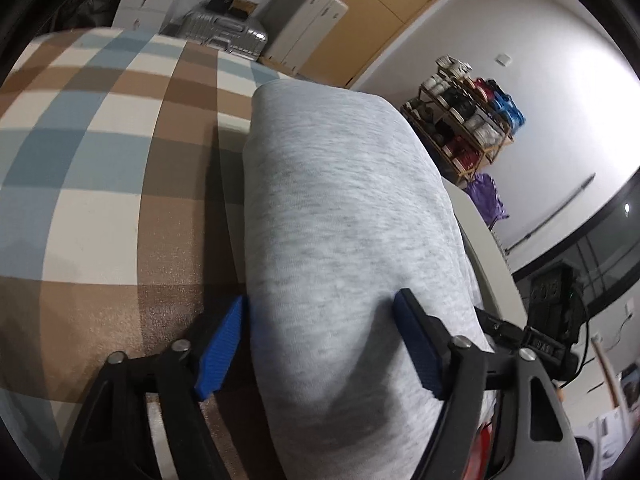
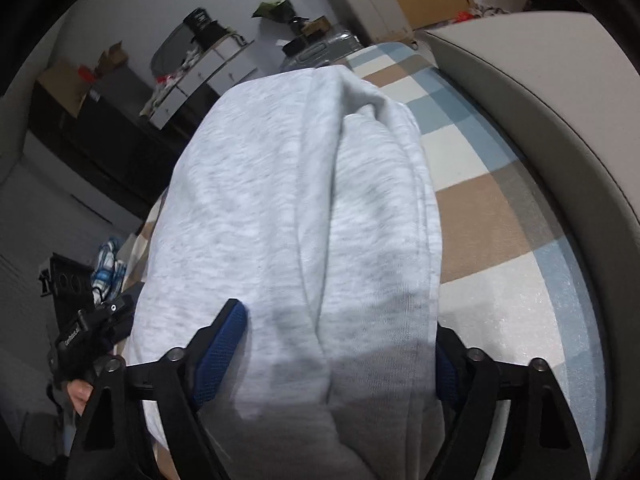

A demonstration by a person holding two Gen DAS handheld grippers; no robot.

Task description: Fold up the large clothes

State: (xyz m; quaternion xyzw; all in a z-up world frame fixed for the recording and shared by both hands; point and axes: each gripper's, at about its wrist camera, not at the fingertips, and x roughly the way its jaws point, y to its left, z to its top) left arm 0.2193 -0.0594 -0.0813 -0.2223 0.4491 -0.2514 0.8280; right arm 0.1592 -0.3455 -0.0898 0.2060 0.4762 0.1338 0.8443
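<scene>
A folded light grey garment (image 1: 340, 200) lies as a thick bundle on a brown, blue and cream checked cover (image 1: 100, 160). My left gripper (image 1: 322, 298) straddles the near end of the bundle. One blue pad (image 1: 416, 344) dents the cloth and the other sits against its left edge. In the right wrist view the same garment (image 2: 280, 200) fills the middle, with layered folds running away from me. My right gripper (image 2: 338, 316) holds its near end. The left pad (image 2: 222, 348) presses the fabric and the right finger is mostly hidden under draped cloth.
A pale padded rim (image 2: 540, 120) borders the checked cover (image 2: 480, 208) on the right. The other gripper (image 2: 88, 332) and a hand show at the left edge. A silver suitcase (image 1: 224, 32), a wooden rack of goods (image 1: 460, 128) and a purple cloth (image 1: 488, 196) stand beyond.
</scene>
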